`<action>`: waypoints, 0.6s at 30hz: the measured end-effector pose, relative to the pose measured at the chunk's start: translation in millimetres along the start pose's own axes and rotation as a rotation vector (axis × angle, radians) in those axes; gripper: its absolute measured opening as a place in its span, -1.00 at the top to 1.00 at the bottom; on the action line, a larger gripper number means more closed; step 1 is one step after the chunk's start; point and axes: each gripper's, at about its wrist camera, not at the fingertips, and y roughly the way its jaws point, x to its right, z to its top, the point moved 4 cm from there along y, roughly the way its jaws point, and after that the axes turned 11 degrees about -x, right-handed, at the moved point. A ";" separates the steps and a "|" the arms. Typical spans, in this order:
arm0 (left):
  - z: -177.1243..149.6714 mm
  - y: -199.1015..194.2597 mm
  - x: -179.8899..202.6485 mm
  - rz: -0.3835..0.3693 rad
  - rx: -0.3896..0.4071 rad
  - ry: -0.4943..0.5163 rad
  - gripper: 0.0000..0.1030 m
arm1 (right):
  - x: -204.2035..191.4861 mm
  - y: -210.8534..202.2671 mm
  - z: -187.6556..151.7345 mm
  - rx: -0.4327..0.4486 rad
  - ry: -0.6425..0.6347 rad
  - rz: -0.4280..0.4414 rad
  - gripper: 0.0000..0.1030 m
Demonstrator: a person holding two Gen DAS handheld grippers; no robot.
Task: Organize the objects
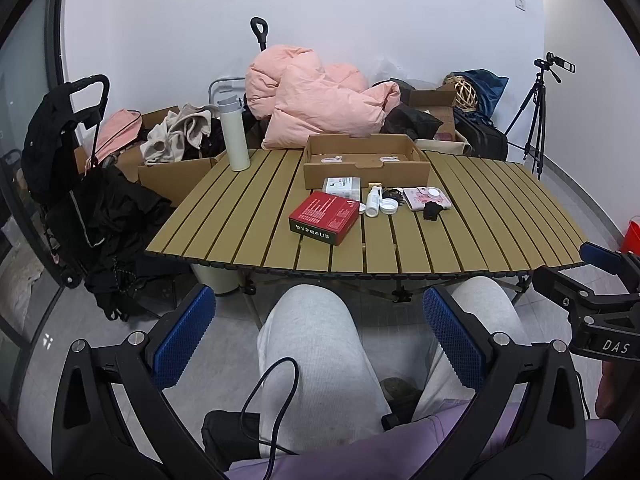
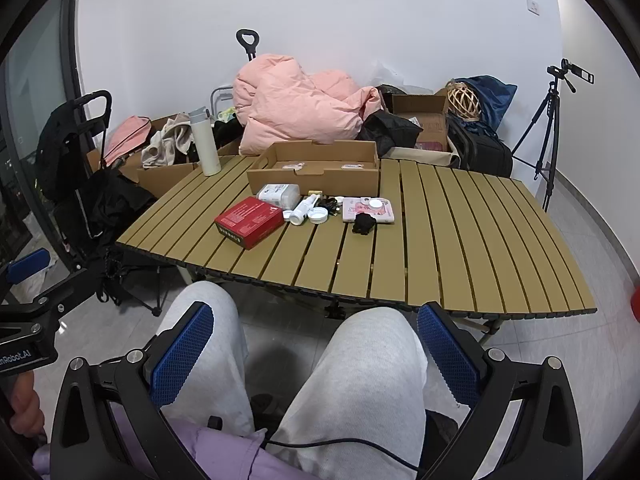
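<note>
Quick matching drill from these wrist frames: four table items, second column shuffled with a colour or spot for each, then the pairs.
Column 1:
1. flat box
2. thermos
3. cardboard tray
4. small spray bottle

Column 2:
A. open-topped, at the far edge of the table
B. red, nearest the person
C. lying on its side among white caps
D. upright at the far left corner

Pairs: 1-B, 2-D, 3-A, 4-C

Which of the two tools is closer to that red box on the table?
Left, narrowly. The left tool sits almost straight before the red box; the right tool is off to its right. Both hover over the knees, short of the table.
</note>
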 end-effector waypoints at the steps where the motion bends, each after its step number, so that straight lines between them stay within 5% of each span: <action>1: 0.3 0.1 0.4 -0.001 0.000 0.001 -1.00 | -0.2 0.1 -0.2 0.000 0.000 0.000 -1.00; 18: -0.9 0.2 0.0 -0.010 -0.003 0.003 -1.00 | -0.7 2.9 -0.2 -0.003 0.004 -0.002 -1.00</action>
